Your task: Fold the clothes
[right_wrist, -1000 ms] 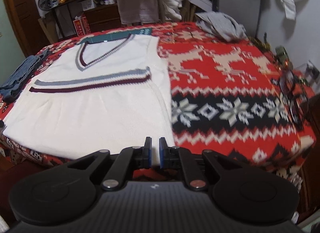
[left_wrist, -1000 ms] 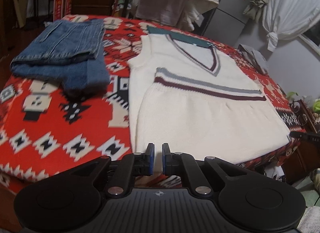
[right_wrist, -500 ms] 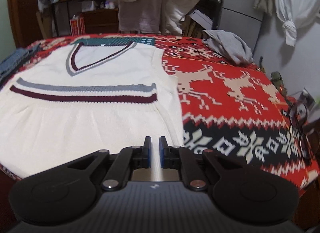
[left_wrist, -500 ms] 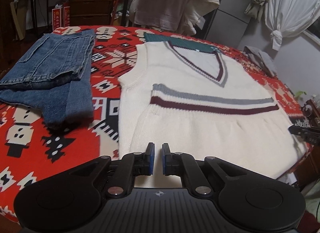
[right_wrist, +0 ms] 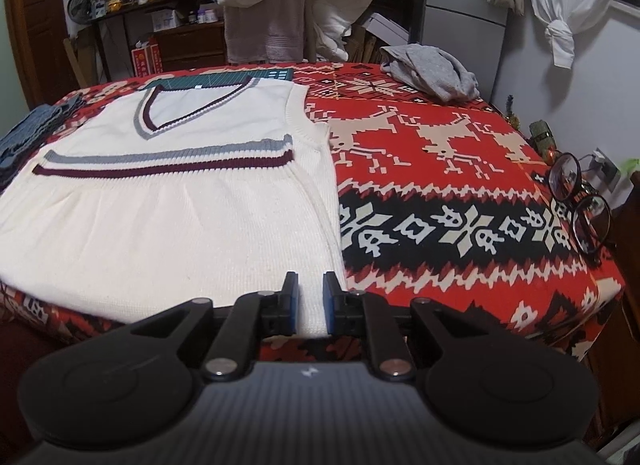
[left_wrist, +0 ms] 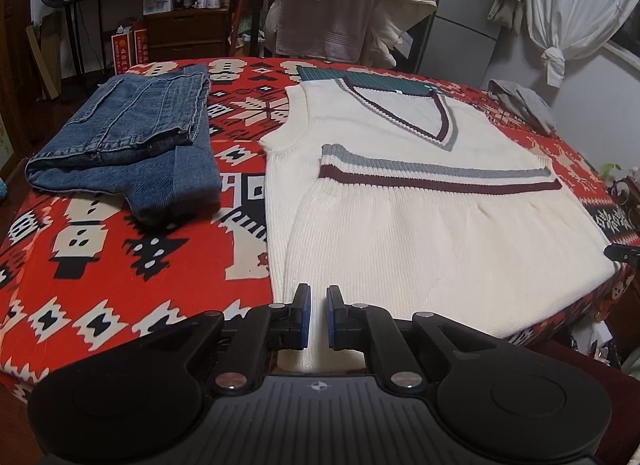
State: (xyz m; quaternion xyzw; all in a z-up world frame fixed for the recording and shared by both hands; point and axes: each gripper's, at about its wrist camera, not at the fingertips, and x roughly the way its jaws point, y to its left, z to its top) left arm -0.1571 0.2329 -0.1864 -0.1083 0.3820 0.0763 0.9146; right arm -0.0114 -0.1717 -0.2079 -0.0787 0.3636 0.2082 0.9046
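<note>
A cream knitted vest (left_wrist: 420, 233) with grey and maroon stripes and a V-neck lies flat on the red patterned cloth (left_wrist: 120, 285), hem toward me. My left gripper (left_wrist: 318, 319) hovers at the vest's near left hem corner, its blue pads a narrow gap apart with the knit showing between them. In the right wrist view the vest (right_wrist: 168, 225) fills the left half. My right gripper (right_wrist: 310, 301) sits at the near right hem corner, jaws slightly apart over the fabric. The vest is undisturbed and unlifted.
Folded blue jeans (left_wrist: 128, 149) lie left of the vest. A grey garment (right_wrist: 432, 69) is bunched at the far right corner, and eyeglasses (right_wrist: 580, 201) rest at the right edge. Beyond the surface stand a chair draped with clothes (left_wrist: 352, 5) and a fridge (left_wrist: 460, 29).
Both grippers have moved forward and lower toward the vest's hem corners. The right gripper's jaws have parted a little. The vest has not moved.
</note>
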